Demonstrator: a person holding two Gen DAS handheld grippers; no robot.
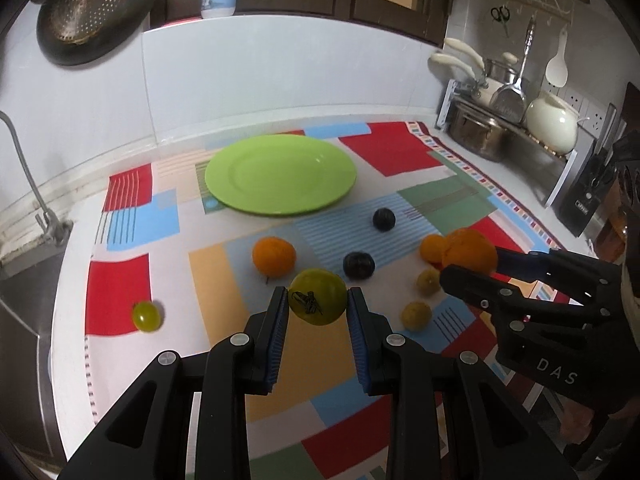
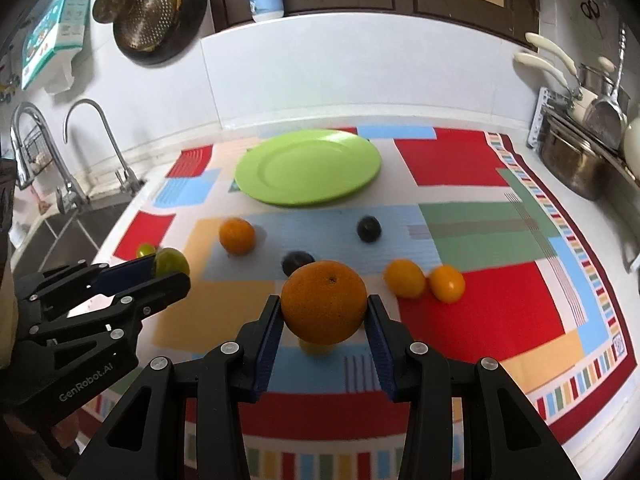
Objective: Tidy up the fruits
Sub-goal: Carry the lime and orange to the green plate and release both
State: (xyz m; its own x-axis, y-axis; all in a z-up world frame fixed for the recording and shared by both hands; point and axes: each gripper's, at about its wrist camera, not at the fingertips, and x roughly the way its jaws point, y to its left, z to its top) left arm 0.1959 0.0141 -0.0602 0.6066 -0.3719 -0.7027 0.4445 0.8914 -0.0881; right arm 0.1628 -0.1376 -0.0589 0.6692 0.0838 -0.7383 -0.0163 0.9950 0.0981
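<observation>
Left gripper (image 1: pixel 318 304) pinching a yellow-green tomato (image 1: pixel 318 297) between its 2 blue pads, stem scar turned toward the camera, held above the patchwork cloth (image 1: pixel 216 280). Right gripper (image 2: pixel 324 312) clamped on a big orange (image 2: pixel 324 302), also lifted clear of the cloth; seen from the left wrist, that orange (image 1: pixel 470 250) sits at the right of the scene. Green plate (image 1: pixel 280 174) lying bare at the far middle of the cloth. Left on the cloth: 1 orange (image 1: pixel 274 257) left of center, 2 dark plums (image 1: pixel 359 266) (image 1: pixel 384 219) between it and the plate's near right edge, 1 small green fruit (image 1: pixel 147 315) at the near left on a red patch, 2 small yellowish fruits (image 1: pixel 417 315) (image 1: pixel 428 282) near the right gripper, and another small orange fruit (image 1: pixel 432 247) just behind the held orange. Pots and a white kettle (image 1: pixel 554 122) standing on a rack at the far right; a colander (image 1: pixel 86 0) hanging at the far left above the sink.
</observation>
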